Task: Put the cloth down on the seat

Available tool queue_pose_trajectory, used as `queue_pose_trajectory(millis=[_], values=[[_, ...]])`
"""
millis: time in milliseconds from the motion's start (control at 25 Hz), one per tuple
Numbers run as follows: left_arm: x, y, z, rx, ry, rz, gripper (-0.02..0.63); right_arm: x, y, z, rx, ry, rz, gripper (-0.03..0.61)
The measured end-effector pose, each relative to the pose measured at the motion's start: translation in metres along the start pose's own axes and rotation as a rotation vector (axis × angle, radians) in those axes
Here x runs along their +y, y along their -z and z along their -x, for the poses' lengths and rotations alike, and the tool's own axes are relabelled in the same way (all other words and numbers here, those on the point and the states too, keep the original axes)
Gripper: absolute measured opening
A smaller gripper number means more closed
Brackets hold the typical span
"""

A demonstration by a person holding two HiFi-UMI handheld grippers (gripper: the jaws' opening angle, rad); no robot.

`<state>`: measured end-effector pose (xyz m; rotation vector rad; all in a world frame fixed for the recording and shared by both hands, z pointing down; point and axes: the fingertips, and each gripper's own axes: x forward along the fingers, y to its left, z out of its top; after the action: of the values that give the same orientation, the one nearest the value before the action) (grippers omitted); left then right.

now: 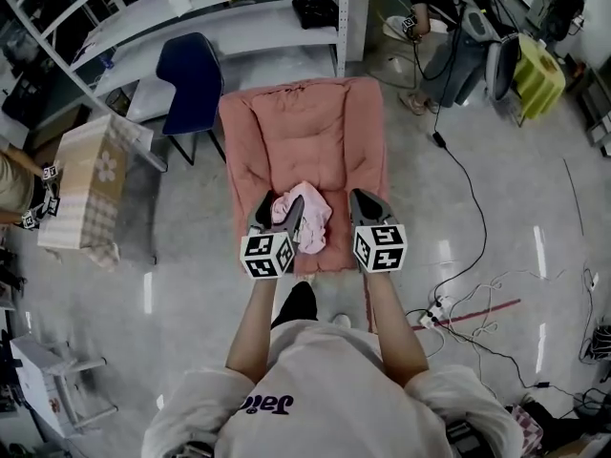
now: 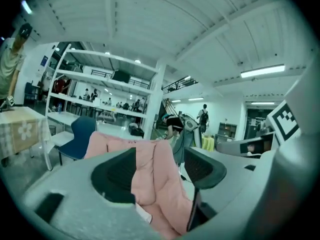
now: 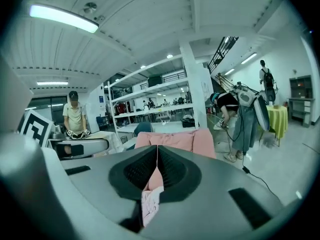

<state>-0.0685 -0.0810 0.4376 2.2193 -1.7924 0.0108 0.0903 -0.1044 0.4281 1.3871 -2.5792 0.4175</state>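
Note:
A pink cushioned armchair (image 1: pixel 305 127) stands in front of me, and a crumpled pale pink cloth (image 1: pixel 307 216) lies on the front of its seat. My left gripper (image 1: pixel 279 216) sits at the cloth's left edge. In the left gripper view its jaws (image 2: pixel 160 155) stand apart with the cloth (image 2: pixel 159 184) hanging between them; it rests against the left pad, with a gap to the right pad. My right gripper (image 1: pixel 367 208) is at the cloth's right side. In its own view that gripper (image 3: pixel 157 154) is shut on a thin fold of cloth (image 3: pixel 153 181) with a white label.
A dark blue chair (image 1: pixel 194 79) and white shelving (image 1: pixel 191 12) stand behind the armchair at left. A table with a checked cover (image 1: pixel 91 179) is at far left, with a person (image 1: pixel 14 184) beside it. Cables and a power strip (image 1: pixel 434 311) lie on the floor at right.

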Motion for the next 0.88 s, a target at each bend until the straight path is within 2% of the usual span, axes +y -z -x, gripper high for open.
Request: queue_pose_trajectory(millis=[200, 440, 640, 880], values=[[-0.02, -0.049, 0.032, -0.132, -0.029, -0.062, 0.173, 0.014, -0.033, 0.021, -0.099, -0.019, 0.02, 0.012], [-0.033, -0.08, 0.056, -0.215, -0.086, -0.132, 0.038, 0.036, -0.056, 0.043, -0.163, -0.065, 0.079, 0.012], [-0.053, -0.078, 0.056, -0.218, -0.036, -0.106, 0.015, 0.033, -0.076, 0.061, -0.25, -0.049, 0.101, 0.012], [-0.064, -0.075, 0.049, -0.212, -0.02, -0.131, 0.015, 0.028, -0.076, 0.066, -0.239, -0.011, 0.182, 0.011]])
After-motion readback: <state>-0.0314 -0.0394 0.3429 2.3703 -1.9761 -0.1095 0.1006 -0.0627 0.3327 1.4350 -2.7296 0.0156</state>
